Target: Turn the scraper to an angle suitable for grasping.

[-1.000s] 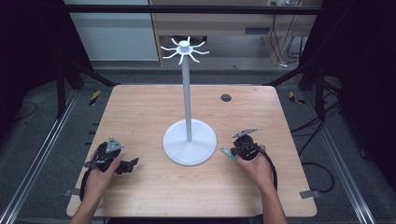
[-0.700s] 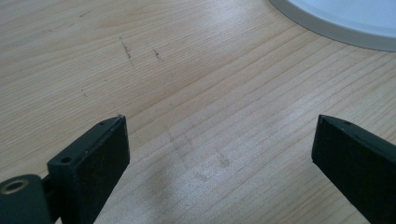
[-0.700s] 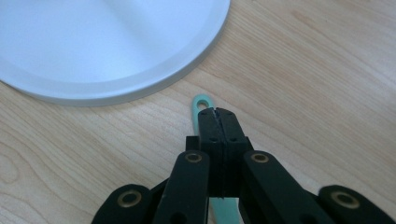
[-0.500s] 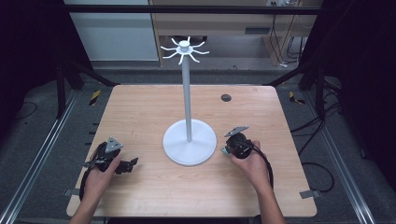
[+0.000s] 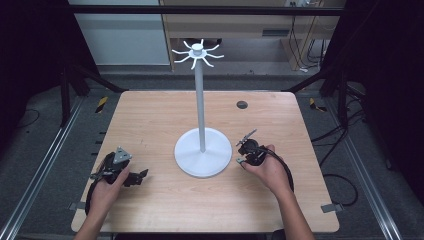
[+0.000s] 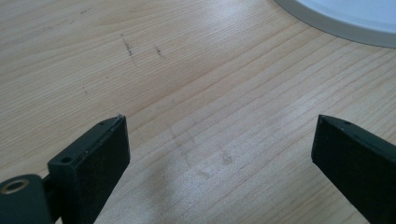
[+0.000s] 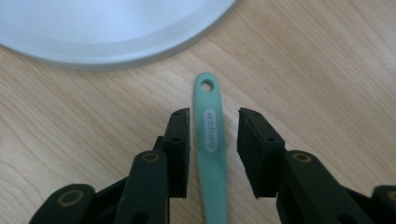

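My right tongs [image 7: 214,122] had just been easing apart, pads straddling but not pressing the green handle [image 7: 211,154] lying flat on the table [image 5: 150,120] beside the stand's base [image 5: 203,159]. My left tongs [image 6: 219,154] gaped wide, holding nothing. Next, I judged, a firm pinch and lift toward the stand's hooks [image 5: 198,52].

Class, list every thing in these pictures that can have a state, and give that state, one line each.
Stand: upright on the table, hooks at the top bare.
Green handle: lying flat beside the stand's base, between the jaws with a gap on each side.
Right gripper: jaws just opened, not gripping.
Left gripper: open wide, nothing between the jaws.
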The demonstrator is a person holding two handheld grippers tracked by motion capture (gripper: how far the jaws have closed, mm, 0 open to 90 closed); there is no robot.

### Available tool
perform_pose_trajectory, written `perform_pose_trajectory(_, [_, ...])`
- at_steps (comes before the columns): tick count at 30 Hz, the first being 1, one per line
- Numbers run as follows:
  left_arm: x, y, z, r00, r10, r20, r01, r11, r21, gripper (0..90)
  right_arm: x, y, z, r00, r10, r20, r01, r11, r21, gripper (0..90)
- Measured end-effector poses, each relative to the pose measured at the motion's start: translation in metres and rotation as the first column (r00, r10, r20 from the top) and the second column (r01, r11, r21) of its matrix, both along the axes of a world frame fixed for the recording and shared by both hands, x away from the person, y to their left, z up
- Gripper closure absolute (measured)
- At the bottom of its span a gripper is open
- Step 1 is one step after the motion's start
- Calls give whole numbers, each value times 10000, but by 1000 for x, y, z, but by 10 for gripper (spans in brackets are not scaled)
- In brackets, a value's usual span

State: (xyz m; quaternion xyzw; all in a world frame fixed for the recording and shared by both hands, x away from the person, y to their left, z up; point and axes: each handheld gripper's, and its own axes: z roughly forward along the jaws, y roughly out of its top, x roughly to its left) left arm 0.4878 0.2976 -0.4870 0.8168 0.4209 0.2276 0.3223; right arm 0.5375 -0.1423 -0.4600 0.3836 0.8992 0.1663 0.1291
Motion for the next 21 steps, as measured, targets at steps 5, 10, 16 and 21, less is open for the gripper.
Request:
perform_pose_trajectory(5, [0,-2,-1,10000,-49,-24,50,10000,25,41,6,1,-4,9990,-14,-441,1,9996,-292,650])
perform_pose_trajectory(10, [0,-3,-1,9999,-103,-51,103,9999,127,42,9,2,-4,9979,-17,-647,1,9997,-251,666])
perform_pose_trajectory(16, [0,-4,-1,9999,-130,-44,130,9998,130,44,11,0,-7,9963,-12,-856,-13,9996,-294,679])
perform_pose_trajectory(21, [0,-4,-1,9999,-153,-52,154,9998,146,44,13,-1,-9,9953,95,-961,-114,9998,-189,700])
